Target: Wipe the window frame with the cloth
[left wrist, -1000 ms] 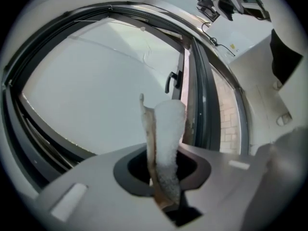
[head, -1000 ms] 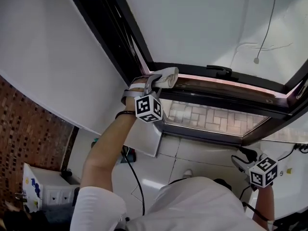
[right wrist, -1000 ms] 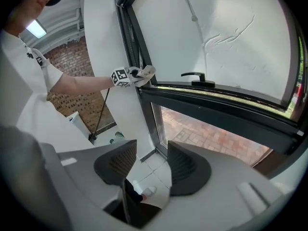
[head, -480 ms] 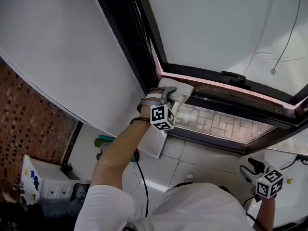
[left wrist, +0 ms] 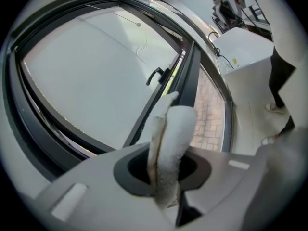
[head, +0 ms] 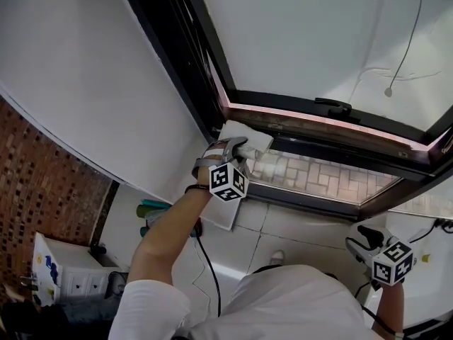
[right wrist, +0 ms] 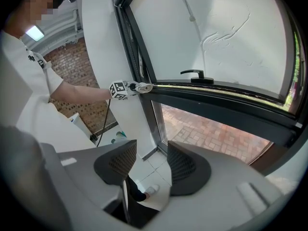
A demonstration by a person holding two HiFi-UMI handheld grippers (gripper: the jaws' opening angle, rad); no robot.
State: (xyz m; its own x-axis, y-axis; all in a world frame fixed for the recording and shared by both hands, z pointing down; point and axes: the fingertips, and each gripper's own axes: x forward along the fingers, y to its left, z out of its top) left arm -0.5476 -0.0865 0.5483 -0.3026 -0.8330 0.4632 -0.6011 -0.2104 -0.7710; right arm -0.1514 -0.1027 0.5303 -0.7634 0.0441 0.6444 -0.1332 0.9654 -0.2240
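Observation:
My left gripper (head: 239,147) is raised to the dark window frame (head: 318,122) and is shut on a folded white cloth (head: 245,138). The cloth presses against the frame's left end, close to the corner where the sash meets the upright. In the left gripper view the cloth (left wrist: 169,143) stands pinched between the jaws, with the frame (left wrist: 159,105) running away beyond it. My right gripper (head: 361,236) hangs low at the lower right, open and holding nothing. From the right gripper view the left gripper (right wrist: 139,87) and the cloth show far off on the frame (right wrist: 226,97).
A black window handle (head: 333,105) sits on the sash to the right of the cloth. A thin cord (head: 405,41) hangs over the pane. Below are white floor tiles (head: 276,232), a black cable (head: 205,268) and a white cabinet (head: 60,278). A brick wall (head: 35,190) stands on the left.
The left gripper with the cloth has slid left and a little down along the frame toward the corner. The right gripper has stayed low at the lower right.

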